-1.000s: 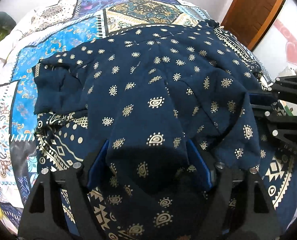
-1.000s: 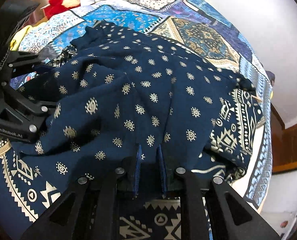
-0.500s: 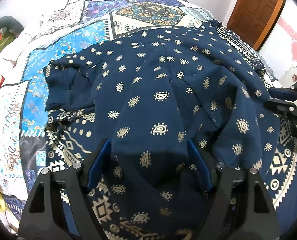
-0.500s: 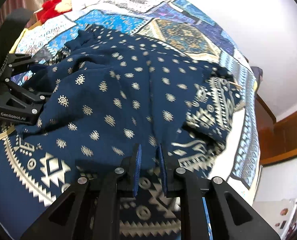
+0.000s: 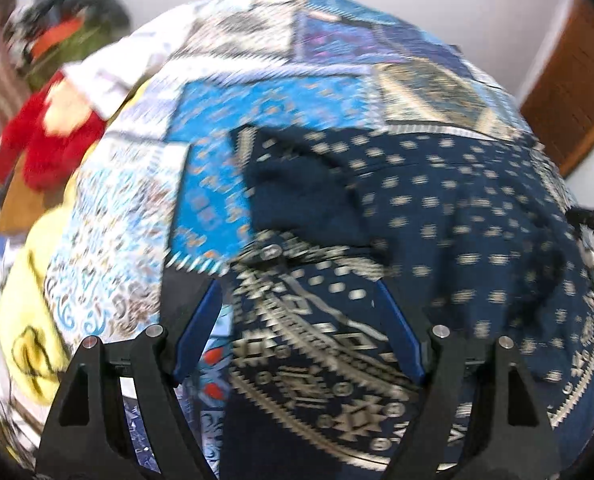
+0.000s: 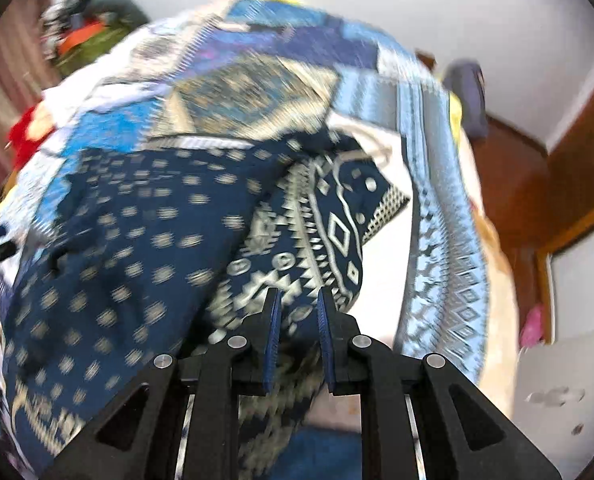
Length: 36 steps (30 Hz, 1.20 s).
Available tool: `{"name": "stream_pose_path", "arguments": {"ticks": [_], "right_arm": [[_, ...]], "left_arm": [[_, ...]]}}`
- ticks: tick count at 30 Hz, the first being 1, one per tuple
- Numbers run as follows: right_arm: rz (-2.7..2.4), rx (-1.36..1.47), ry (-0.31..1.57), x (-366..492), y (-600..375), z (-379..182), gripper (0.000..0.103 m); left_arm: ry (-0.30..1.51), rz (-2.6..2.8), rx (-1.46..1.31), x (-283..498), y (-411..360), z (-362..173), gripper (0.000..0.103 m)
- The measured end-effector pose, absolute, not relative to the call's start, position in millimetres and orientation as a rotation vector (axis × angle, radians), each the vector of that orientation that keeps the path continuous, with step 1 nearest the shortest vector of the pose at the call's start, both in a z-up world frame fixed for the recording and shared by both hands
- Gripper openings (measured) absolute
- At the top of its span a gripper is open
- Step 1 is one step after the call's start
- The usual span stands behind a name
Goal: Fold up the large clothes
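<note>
Both views are motion-blurred. The navy garment point(image 5: 437, 216) lies spread on the patchwork quilt point(image 5: 281, 96) covering the bed. Left gripper point(image 5: 297, 332): jaws wide apart, fabric below, nothing visibly gripped. Right gripper point(image 6: 297, 332): jaws nearly together, clamped on the garment's patterned border. A red plush toy point(image 5: 53, 136) sits at the quilt's far-left edge.

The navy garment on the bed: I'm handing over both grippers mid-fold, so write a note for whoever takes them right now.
Left gripper: jaws wide, with the navy garment's patterned border between them; blur hides any grip.
Right gripper: shut on the border's edge.
Garment: spread on the patchwork quilt, with the dotted layer lying over the bordered part.
Done: apparently one fold.
Left: lay the held edge flat, smooth it, fold smaller.
</note>
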State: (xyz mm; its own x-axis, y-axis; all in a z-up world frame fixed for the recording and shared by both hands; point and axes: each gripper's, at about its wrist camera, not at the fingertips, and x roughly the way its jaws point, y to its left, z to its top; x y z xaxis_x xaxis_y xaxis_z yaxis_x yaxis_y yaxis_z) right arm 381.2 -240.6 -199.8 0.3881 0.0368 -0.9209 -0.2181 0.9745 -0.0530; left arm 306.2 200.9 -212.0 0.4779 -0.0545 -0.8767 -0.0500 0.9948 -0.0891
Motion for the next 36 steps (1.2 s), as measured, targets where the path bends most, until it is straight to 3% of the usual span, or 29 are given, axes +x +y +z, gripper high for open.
{"name": "stream_pose_path", "arguments": {"ticks": [2, 4, 5, 6, 7, 8, 18, 25, 28, 30, 31, 32, 33, 34, 36], "right_arm": [[0.151, -0.186, 1.164, 387.2, -243.6, -216.8, 0.013], [0.132, -0.185, 1.121, 383.3, -249.3, -215.3, 0.023], [0.063, -0.226, 1.094, 381.0, -252.1, -214.1, 0.051], [-0.005, -0.274, 1.050, 378.3, -256.7, -213.7, 0.088], [-0.008, -0.276, 1.031, 377.3, -261.2, -213.5, 0.098], [0.037, -0.221, 1.057, 376.5, -269.6, -215.6, 0.100], [0.158, 0.047, 1.042, 390.1, -293.2, -182.5, 0.099], [0.203, 0.163, 1.073, 449.7, -279.6, -198.9, 0.097], [0.220, 0.205, 1.109, 469.1, -274.1, -214.0, 0.087], [0.232, 0.195, 1.094, 476.5, -266.2, -218.0, 0.072], [0.248, 0.191, 1.100, 479.6, -262.3, -220.5, 0.064], [0.257, 0.188, 1.116, 483.6, -258.4, -224.2, 0.044], [0.252, 0.176, 1.121, 487.4, -252.5, -228.0, 0.033], [0.244, 0.156, 1.115, 488.6, -248.4, -228.7, 0.029], [0.238, 0.088, 1.106, 492.0, -235.4, -227.9, 0.017]], "left_arm": [[1.095, 0.025, -0.115, 306.0, 210.9, -221.9, 0.078], [1.114, 0.049, -0.123, 308.1, 221.5, -230.7, 0.078], [1.122, 0.057, -0.131, 309.1, 226.0, -235.4, 0.078], [1.130, 0.063, -0.142, 311.4, 230.4, -239.3, 0.078], [1.137, 0.070, -0.155, 313.9, 234.3, -242.5, 0.078], [1.142, 0.074, -0.174, 317.3, 238.4, -245.9, 0.078], [1.177, 0.009, -0.410, 380.5, 259.7, -265.1, 0.078], [1.215, -0.034, -0.470, 437.8, 258.8, -288.1, 0.078], [1.204, -0.064, -0.452, 454.8, 250.3, -292.7, 0.078], [1.188, -0.069, -0.409, 466.8, 241.4, -293.0, 0.076], [1.175, -0.066, -0.374, 471.1, 235.8, -292.7, 0.068], [1.167, -0.061, -0.339, 475.3, 229.4, -292.4, 0.063], [1.158, -0.070, -0.316, 478.2, 222.8, -292.1, 0.047], [1.155, -0.082, -0.311, 480.5, 218.1, -291.2, 0.032], [1.148, -0.052, -0.286, 483.7, 207.4, -283.0, 0.020]]}}
